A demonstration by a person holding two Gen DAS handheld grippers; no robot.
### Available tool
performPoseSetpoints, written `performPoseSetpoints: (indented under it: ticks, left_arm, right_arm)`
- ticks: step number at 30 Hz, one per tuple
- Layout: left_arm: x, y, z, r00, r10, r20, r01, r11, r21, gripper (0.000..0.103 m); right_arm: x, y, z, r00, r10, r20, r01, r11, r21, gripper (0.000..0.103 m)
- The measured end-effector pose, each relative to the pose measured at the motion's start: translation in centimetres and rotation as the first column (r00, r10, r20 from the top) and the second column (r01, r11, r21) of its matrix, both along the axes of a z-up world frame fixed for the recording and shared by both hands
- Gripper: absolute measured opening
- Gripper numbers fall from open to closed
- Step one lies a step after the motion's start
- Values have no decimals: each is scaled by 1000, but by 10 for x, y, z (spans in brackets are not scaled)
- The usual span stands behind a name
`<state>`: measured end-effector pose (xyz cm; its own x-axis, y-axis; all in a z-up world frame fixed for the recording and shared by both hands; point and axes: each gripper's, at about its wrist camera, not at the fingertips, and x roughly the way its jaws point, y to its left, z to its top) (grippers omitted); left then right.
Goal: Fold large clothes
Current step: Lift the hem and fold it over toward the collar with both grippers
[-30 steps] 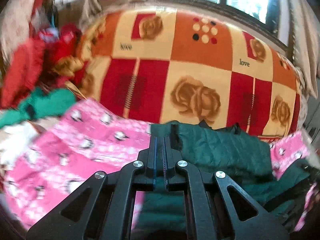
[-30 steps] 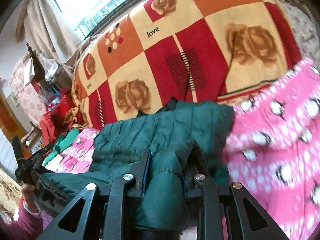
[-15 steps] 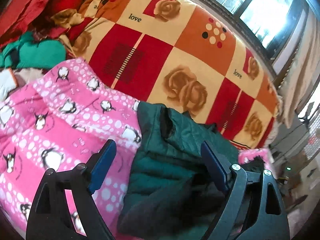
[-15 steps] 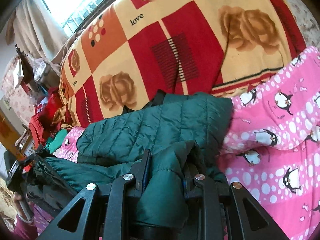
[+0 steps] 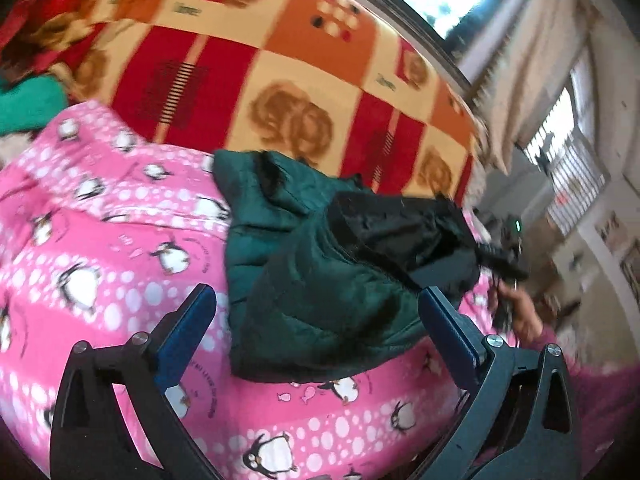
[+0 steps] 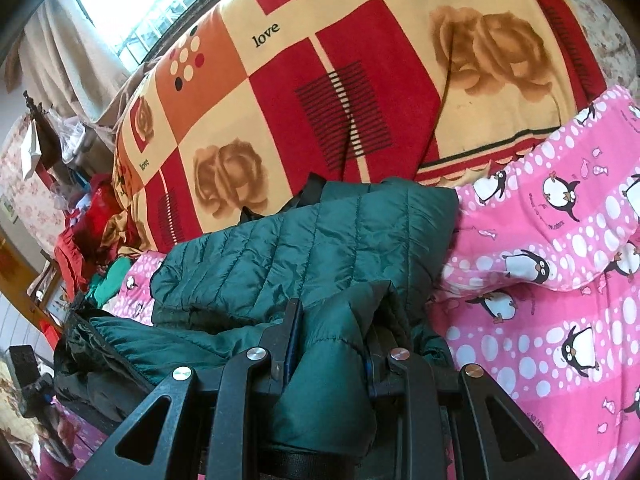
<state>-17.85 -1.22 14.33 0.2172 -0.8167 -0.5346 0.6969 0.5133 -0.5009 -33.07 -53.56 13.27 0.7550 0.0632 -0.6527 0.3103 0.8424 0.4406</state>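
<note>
A dark green quilted jacket [image 5: 304,280] lies bunched on a pink penguin blanket [image 5: 100,248]; its black lining [image 5: 400,236] shows at the right. My left gripper [image 5: 316,316] is open and empty, its fingers wide apart just in front of the jacket. My right gripper [image 6: 332,340] is shut on a fold of the green jacket [image 6: 304,256], low over the pink blanket [image 6: 560,280]. The right gripper and the hand holding it show at the jacket's right end in the left wrist view [image 5: 504,264].
A red, orange and cream checked blanket with roses [image 5: 280,92] covers the bed behind, also in the right wrist view [image 6: 360,80]. Red and green clothes [image 6: 92,248] are piled at the left. Windows and curtains [image 5: 532,80] stand beyond.
My left gripper opened, let go of the jacket and pulled back and to the left. My right gripper kept its hold and lowered the jacket a little.
</note>
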Motion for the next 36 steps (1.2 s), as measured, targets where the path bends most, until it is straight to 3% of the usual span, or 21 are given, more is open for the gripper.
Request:
performPoseSetpoints:
  ticks: [3,5,6,8,9,10,11,13,18,21,27,30,31,32,36]
  left_arm:
    - [4,-20,-13,999,-47,8,46,995,84,101]
    - [10,-27,-20,1000,-28,-3,28,997,68,99]
    - [13,-27,-21,1000,-11,-10,12,999,48,92]
    - [19,-32,-18,999,44,-12,-43,998,50,53]
    - [20,-35,-15,998,67,11,-67,995,70,43]
    - [22,-41,-11,995,90,51,-94,991,93,25]
    - [23,-46,-8,991,105,78,-113,988,106,18]
    - [29,-55,-1,983,139,121,-153,981,117,16]
    - [58,-86,29,951,239,197,-258,963,79,15]
    - [94,-118,31,933,303,193,-329,936,122,15]
    - [174,-174,-21,901,422,103,-434,875,216,15]
    - [193,-193,-54,891,446,82,-450,847,284,40]
    - [198,-196,-64,890,451,69,-450,843,295,53]
    - [202,-193,-70,890,453,59,-449,846,288,60]
    - [205,-168,-60,893,450,-9,-437,871,224,72]
  right_arm:
    - [0,1,-1,1000,-3,-11,3,1000,-4,23]
    - [1,2,-2,1000,0,-18,0,1000,-12,23]
    - [1,1,-3,1000,-3,-22,3,1000,-12,23]
    - [2,0,-5,1000,-13,-29,12,1000,-13,23]
    - [2,-1,-5,999,-18,-28,17,1000,-16,23]
    - [2,-2,-4,999,-24,-24,24,1000,-19,23]
    - [3,-3,-3,999,-30,-20,30,999,-22,23]
    - [6,-8,1,999,-50,-10,50,998,-30,23]
    - [26,-28,12,993,-112,28,113,993,-36,23]
    - [50,-46,16,989,-145,40,146,989,-32,23]
    - [101,-79,-23,970,-243,-14,243,970,17,23]
    - [113,-96,-58,960,-273,-57,278,951,132,33]
    - [111,-101,-66,959,-281,-37,283,940,189,36]
    - [107,-102,-65,959,-282,-18,279,939,202,37]
    - [92,-97,-43,968,-252,5,249,957,146,42]
